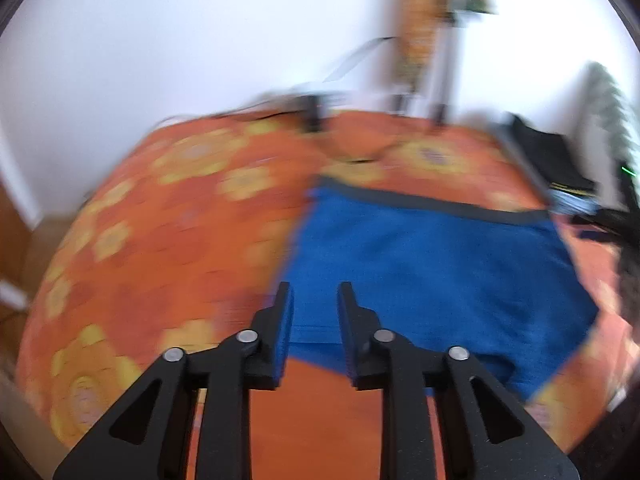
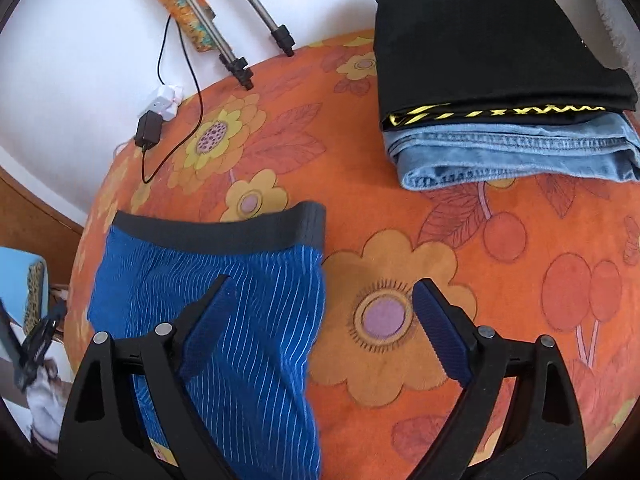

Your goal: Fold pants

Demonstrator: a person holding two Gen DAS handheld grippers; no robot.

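Left gripper [image 1: 314, 300], black with two angled fingers, has its jaws narrowly parted with nothing between them; no pad presses on cloth. In the left wrist view, which is blurred, it hangs over the near edge of the blue folded pants [image 1: 432, 272], whose dark grey waistband [image 1: 432, 202] lies on the far side. The pants lie flat on the orange bedcover with yellow flower print [image 1: 168, 232], right of its middle. At the cover's far right corner a dark folded stack [image 1: 548, 160] is visible; detail cannot be told. A second black tool part shows at the right edge of this view, too blurred to read.

Right gripper [image 2: 322, 300], black with ribbed blue pads [image 2: 440, 332], stands wide open and holds nothing. In the right wrist view its left finger is over the striped blue pants [image 2: 224, 280], its right finger over bare bedcover [image 2: 400, 208]; whether either touches cannot be told. The pants lie toward the cover's left edge, waistband [image 2: 224, 228] away from the camera. At the far right corner a black folded garment with yellow trim [image 2: 492, 48] sits on top of light blue folded jeans [image 2: 516, 152]. Along the far edge, metal tripod legs [image 2: 240, 56] stand against the white wall, with a black power adapter and cable [image 2: 148, 128] beside a white plug block [image 2: 162, 102].
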